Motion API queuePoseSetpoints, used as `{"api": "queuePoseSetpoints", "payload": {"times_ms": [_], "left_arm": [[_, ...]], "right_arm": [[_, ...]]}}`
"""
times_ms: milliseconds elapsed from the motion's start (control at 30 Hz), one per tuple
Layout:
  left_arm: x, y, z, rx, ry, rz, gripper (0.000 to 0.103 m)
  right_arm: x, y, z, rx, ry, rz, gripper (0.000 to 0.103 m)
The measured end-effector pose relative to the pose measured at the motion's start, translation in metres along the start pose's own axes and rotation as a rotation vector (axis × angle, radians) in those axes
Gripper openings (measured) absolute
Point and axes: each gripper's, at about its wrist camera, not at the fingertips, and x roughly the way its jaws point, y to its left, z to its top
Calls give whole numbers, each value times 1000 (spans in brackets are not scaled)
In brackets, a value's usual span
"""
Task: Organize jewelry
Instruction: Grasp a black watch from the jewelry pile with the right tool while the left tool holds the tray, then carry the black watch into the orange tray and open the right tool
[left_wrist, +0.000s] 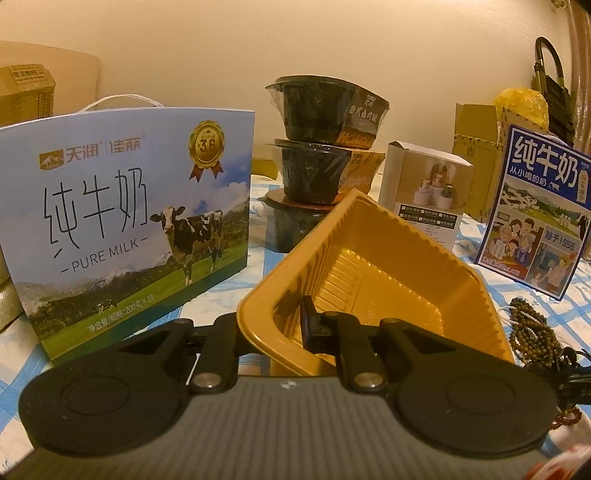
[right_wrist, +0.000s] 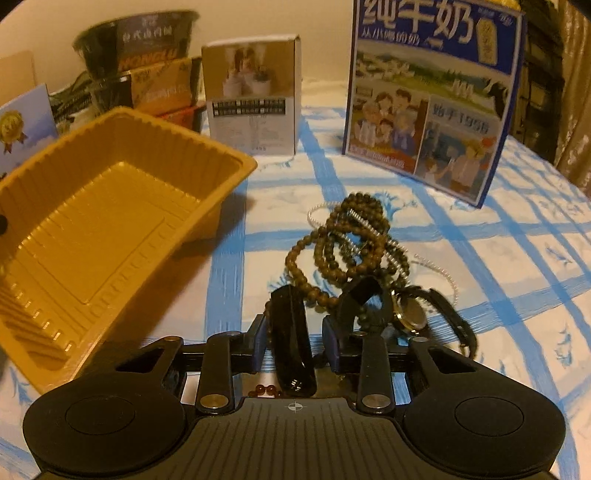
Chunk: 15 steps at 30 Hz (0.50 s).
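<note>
L gripper (left_wrist: 295, 325): fingers clamped on yellow tray (left_wrist: 369, 266) rim, tilted. R gripper (right_wrist: 317, 314): fingers half-closed amid bead bracelets (right_wrist: 343, 240) w/ watch (right_wrist: 410, 314); grip unclear.

Cloth (right_wrist: 498, 295) right open; boxes (right_wrist: 432, 92) block behind.

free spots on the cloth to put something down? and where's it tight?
Bare checked cloth between the bead pile and the blue milk carton, and to the pile's right. A narrower strip runs between the yellow tray and the white box. Tray is empty inside. Crowded: back row of boxes and stacked black bowls.
</note>
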Motion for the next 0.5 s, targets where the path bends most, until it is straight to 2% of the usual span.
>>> {"api": "queuePoseSetpoints", "payload": {"times_ms": [67, 167, 333, 500], "left_arm": [[0, 0, 0, 2, 1, -2, 13], [1, -1, 2, 5, -1, -5, 13], [2, -1, 2, 11, -2, -9, 13], [2, -1, 2, 10, -2, -9, 13]], "right_arm": [[6, -2, -1, 12, 14, 25, 22], [5, -3, -1, 27, 7, 36, 22], [-11, -6, 7, 121, -36, 91, 22], [-33, 9, 25, 174, -100, 228, 22]]}}
